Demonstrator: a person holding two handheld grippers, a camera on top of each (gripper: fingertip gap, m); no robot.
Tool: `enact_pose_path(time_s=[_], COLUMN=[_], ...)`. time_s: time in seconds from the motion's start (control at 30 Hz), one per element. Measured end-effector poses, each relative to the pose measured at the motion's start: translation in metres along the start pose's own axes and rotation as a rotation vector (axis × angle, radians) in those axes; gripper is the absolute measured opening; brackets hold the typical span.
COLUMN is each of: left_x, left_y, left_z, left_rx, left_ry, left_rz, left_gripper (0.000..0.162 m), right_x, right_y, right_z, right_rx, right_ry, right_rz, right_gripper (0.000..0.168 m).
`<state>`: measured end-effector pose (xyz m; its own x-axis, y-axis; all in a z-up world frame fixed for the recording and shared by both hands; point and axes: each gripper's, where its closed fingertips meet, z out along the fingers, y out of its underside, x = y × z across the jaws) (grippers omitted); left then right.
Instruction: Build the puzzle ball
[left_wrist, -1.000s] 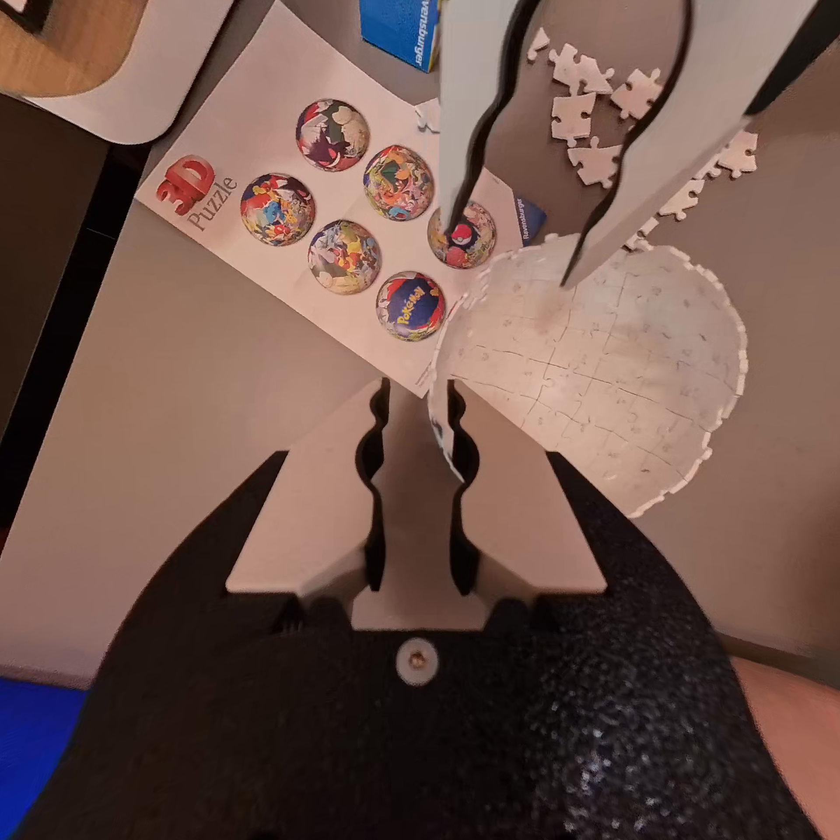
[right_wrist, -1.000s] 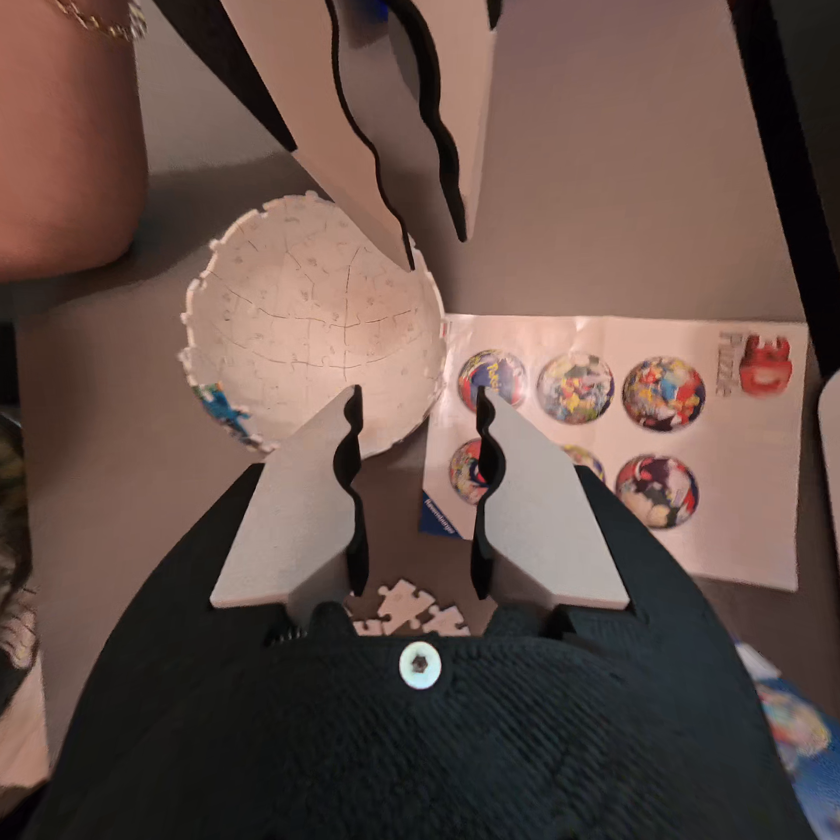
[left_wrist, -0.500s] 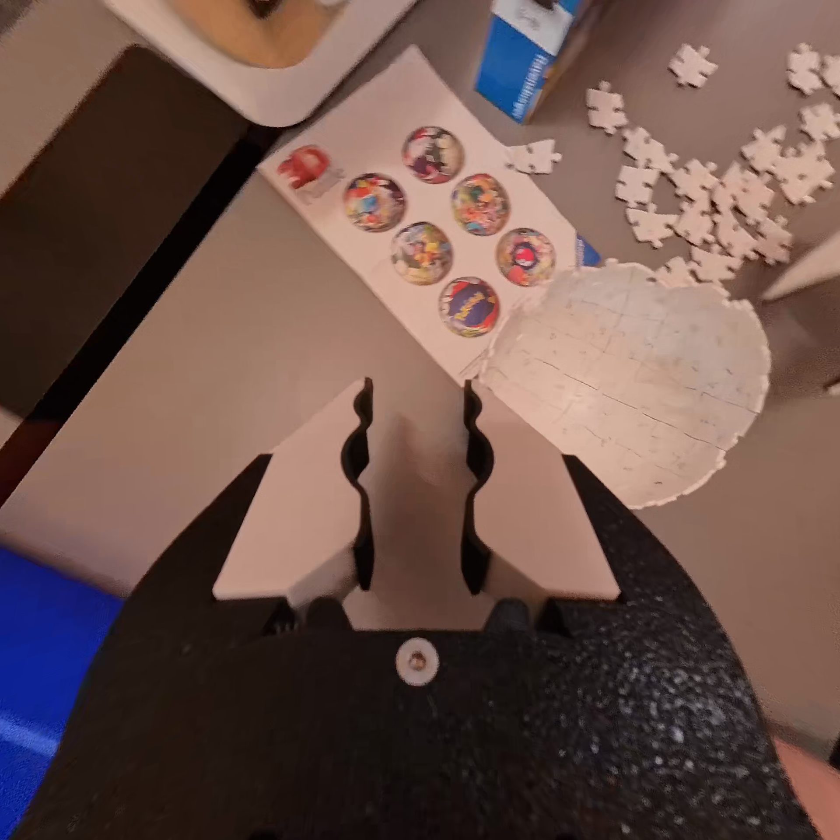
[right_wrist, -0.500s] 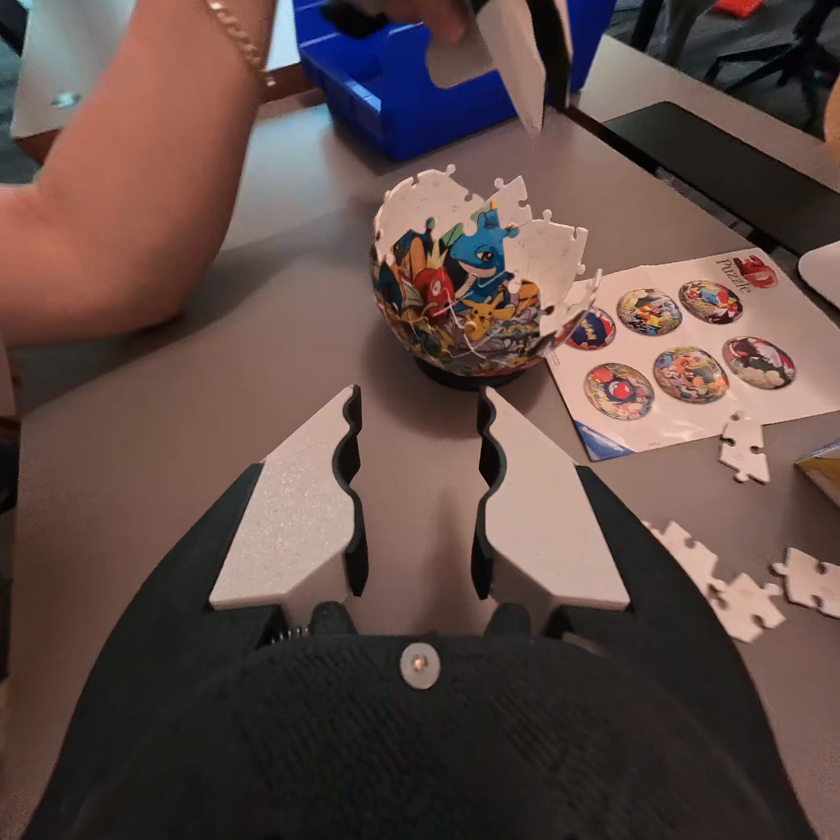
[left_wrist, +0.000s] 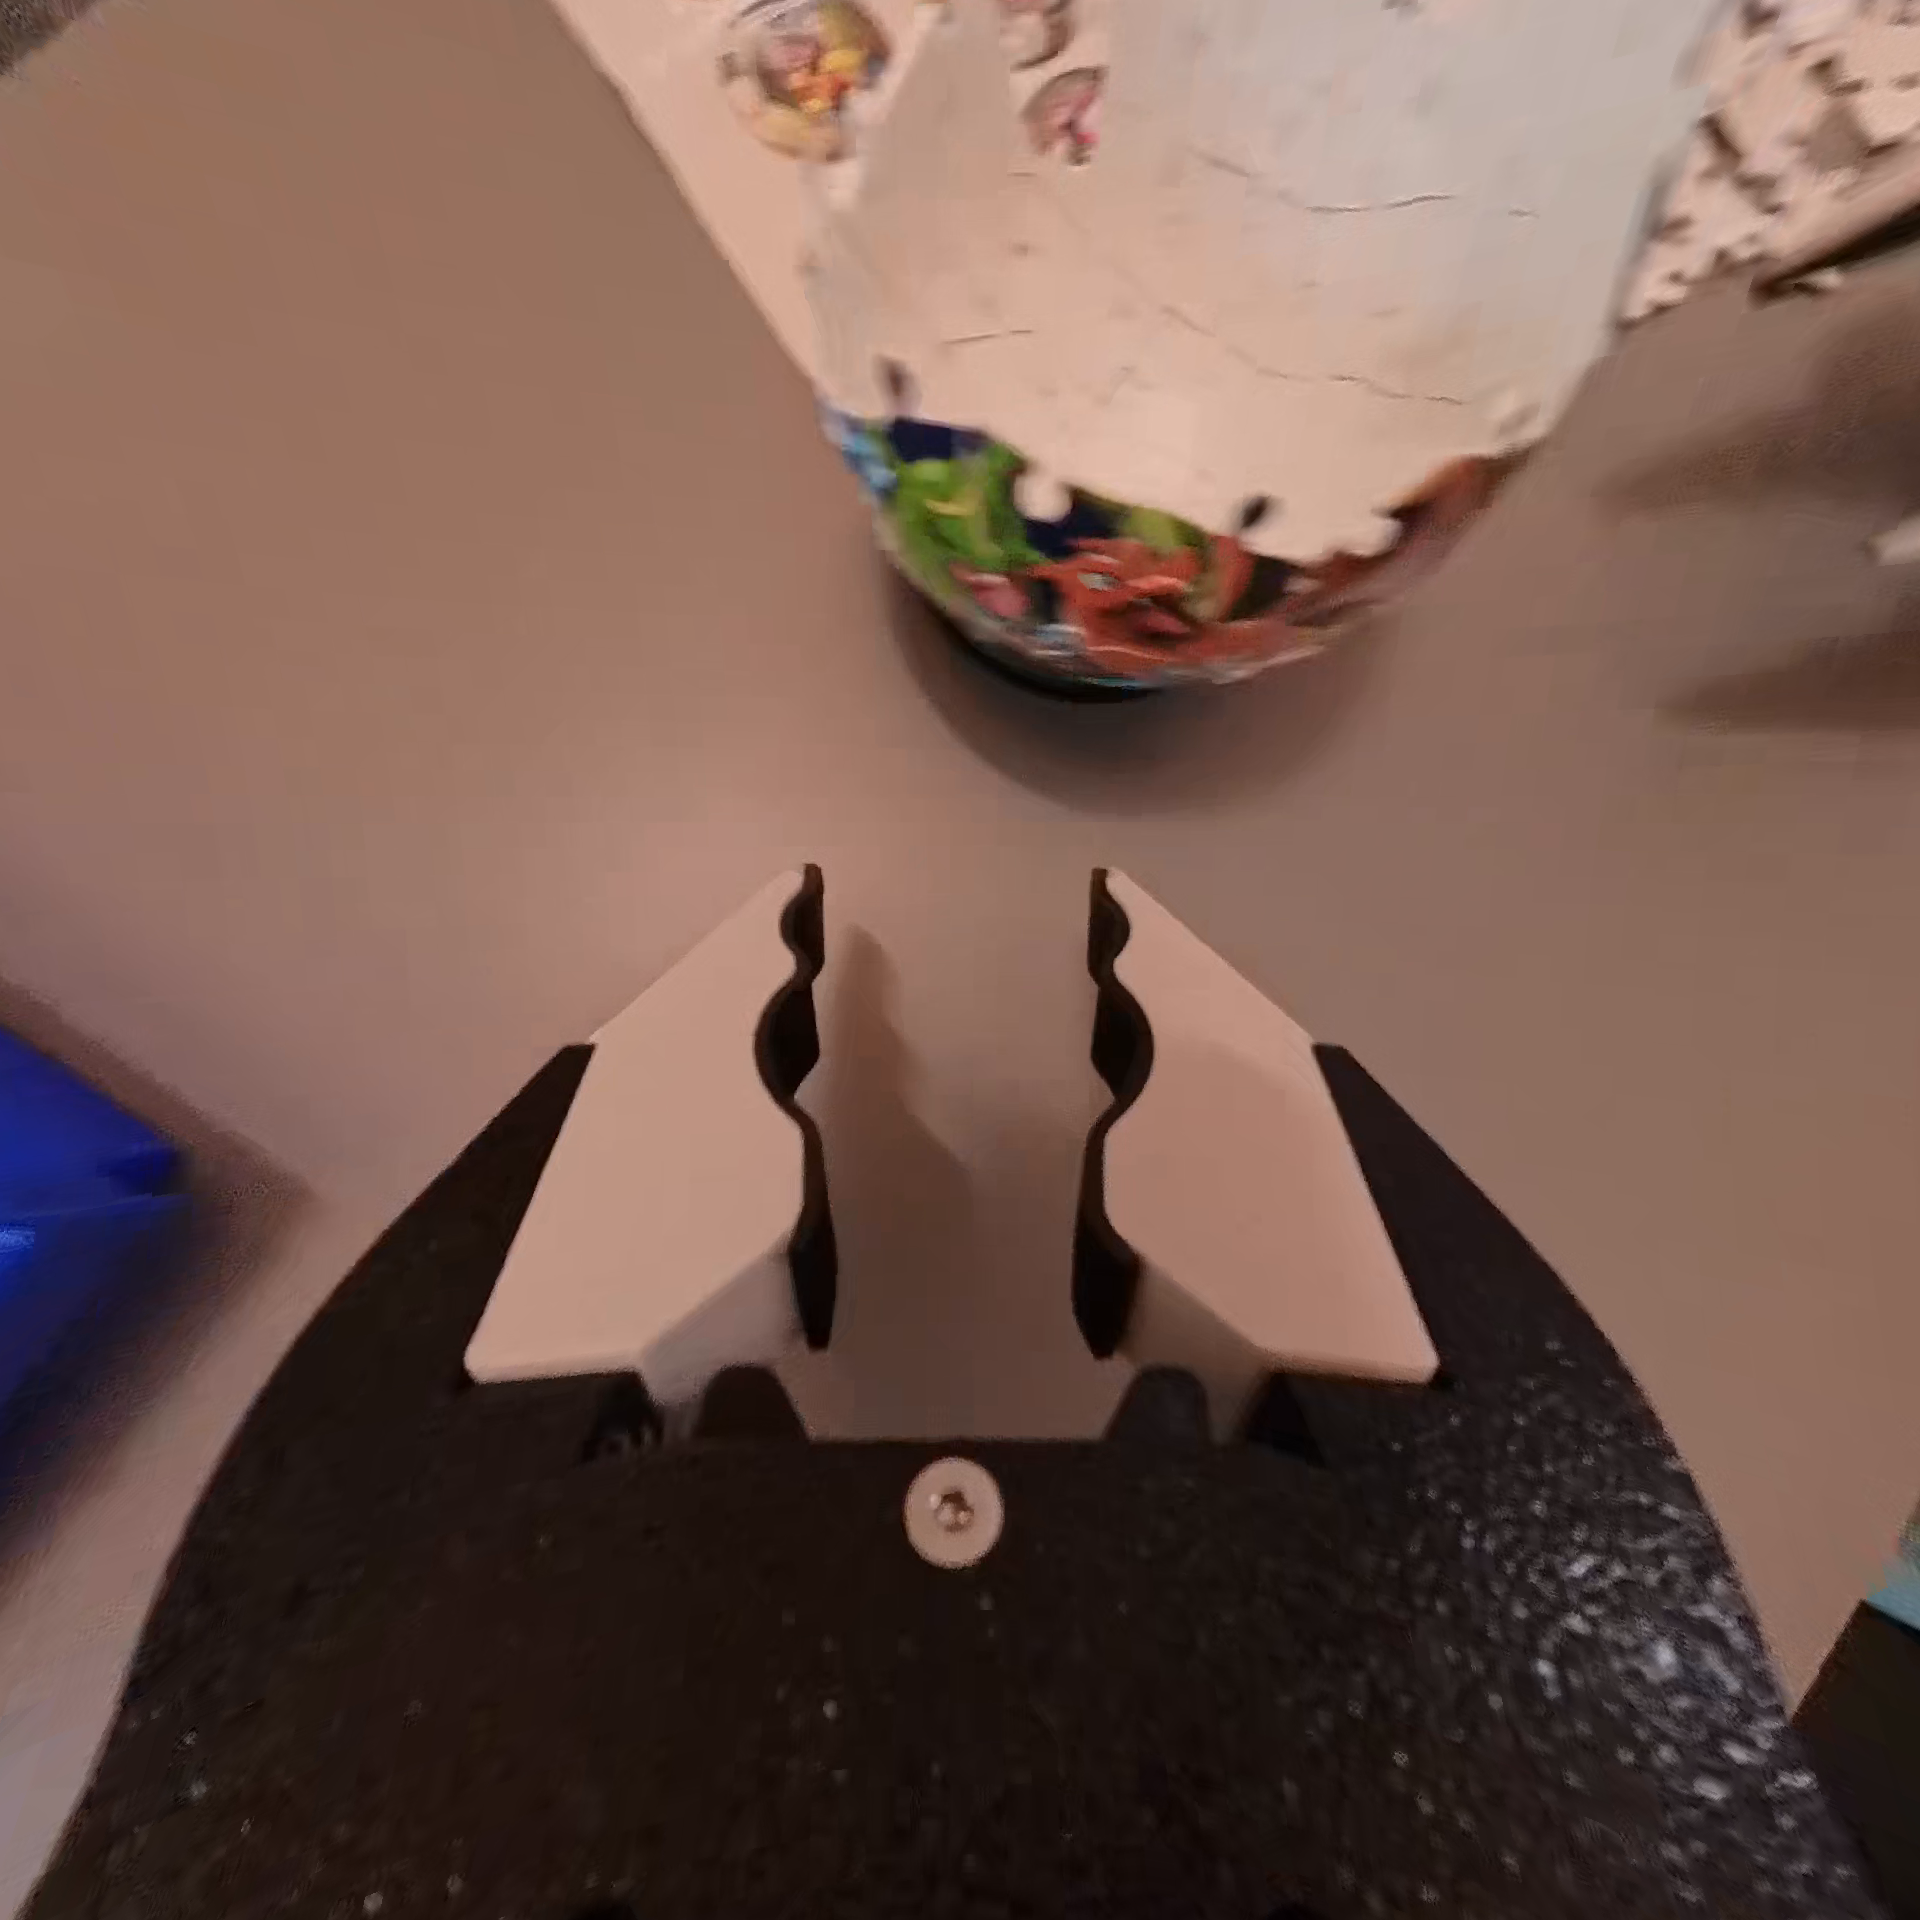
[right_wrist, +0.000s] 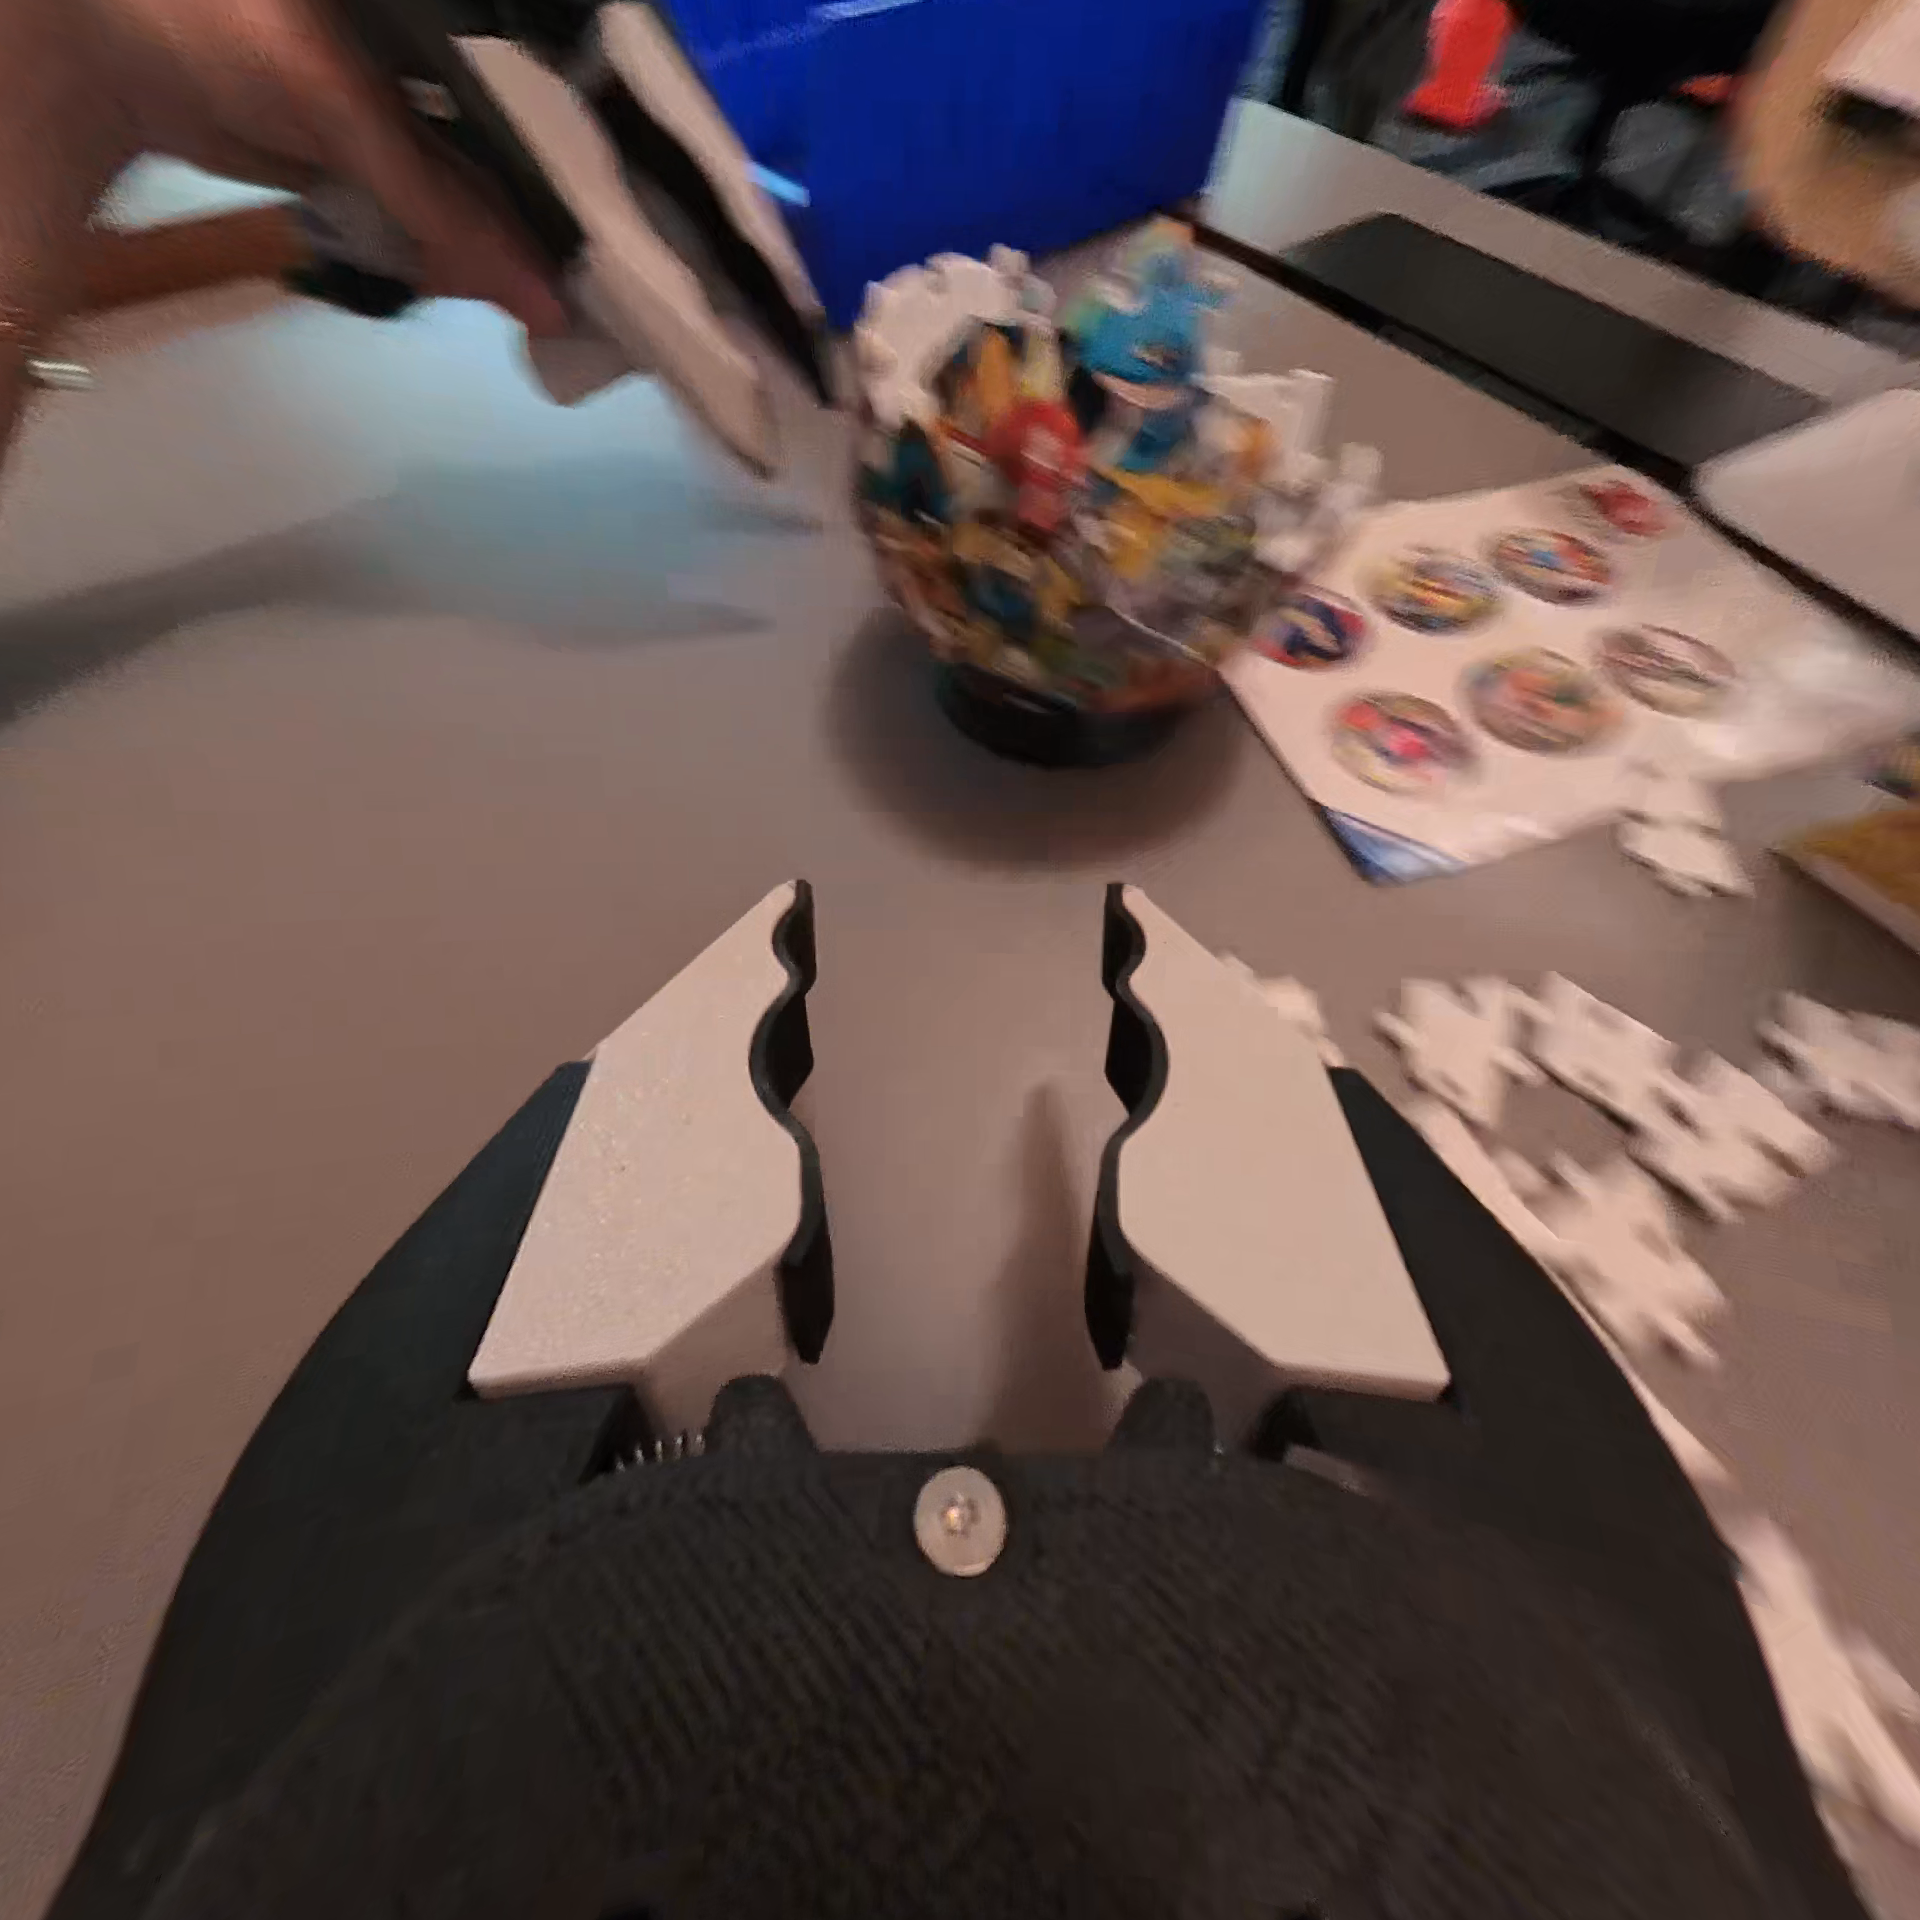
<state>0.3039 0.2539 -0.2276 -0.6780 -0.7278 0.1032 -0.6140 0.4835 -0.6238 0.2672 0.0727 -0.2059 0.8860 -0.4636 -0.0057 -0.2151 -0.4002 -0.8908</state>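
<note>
Leaflet (right_wrist: 1496, 665) beside half-built puzzle ball (right_wrist: 1060, 540), print too blurred to read; L gripper (left_wrist: 956, 883) & R gripper (right_wrist: 956, 899) jaws released, empty.

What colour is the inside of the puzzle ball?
Plain white inside the puzzle ball; the left wrist view shows it best.

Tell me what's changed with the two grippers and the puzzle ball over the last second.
The left gripper let go of the puzzle ball's rim and backed away. The right gripper lifted out from above the bowl and retreated, open and empty. The ball remains half-built on its black stand, with the leaflet beside it.
</note>
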Motion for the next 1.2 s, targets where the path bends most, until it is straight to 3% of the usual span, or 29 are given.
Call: enact_pose_path(time_s=[0.1,0.23,0.47,0.63,0.8,0.9,1.03,1.2], left_x=[0.043,0.108,0.156,0.16,0.166,0.15,0.111,0.066], left_y=[-0.004,-0.036,-0.101,-0.123,-0.127,-0.145,-0.202,-0.249], left_z=[0.009,0.035,0.068,0.06,0.051,0.036,0.014,0.034], left_rx=[0.072,0.182,0.397,0.536,0.531,0.428,0.36,0.194], left_ry=[0.008,0.033,-0.085,-0.218,-0.232,-0.315,-0.376,-0.209], left_rz=[0.078,0.225,0.302,0.297,0.248,0.277,0.362,0.512], left_gripper=[0.047,0.048,0.069,0.085,0.073,0.059,0.044,0.045], right_x=[0.047,0.089,0.104,0.12,0.127,0.123,0.106,0.1], right_y=[0.028,0.059,0.066,0.048,0.023,0.017,0.012,0.016], right_z=[-0.053,-0.106,-0.13,-0.129,-0.119,-0.11,-0.105,-0.11], right_rx=[-0.026,-0.038,0.031,0.055,0.108,0.091,0.153,0.139], right_ry=[0.186,0.346,0.41,0.43,0.362,0.3,0.223,0.19], right_rz=[0.029,0.096,0.063,-0.032,-0.037,-0.042,-0.017,-0.024], right_gripper=[0.055,0.056,0.073,0.082,0.079,0.08,0.074,0.073])
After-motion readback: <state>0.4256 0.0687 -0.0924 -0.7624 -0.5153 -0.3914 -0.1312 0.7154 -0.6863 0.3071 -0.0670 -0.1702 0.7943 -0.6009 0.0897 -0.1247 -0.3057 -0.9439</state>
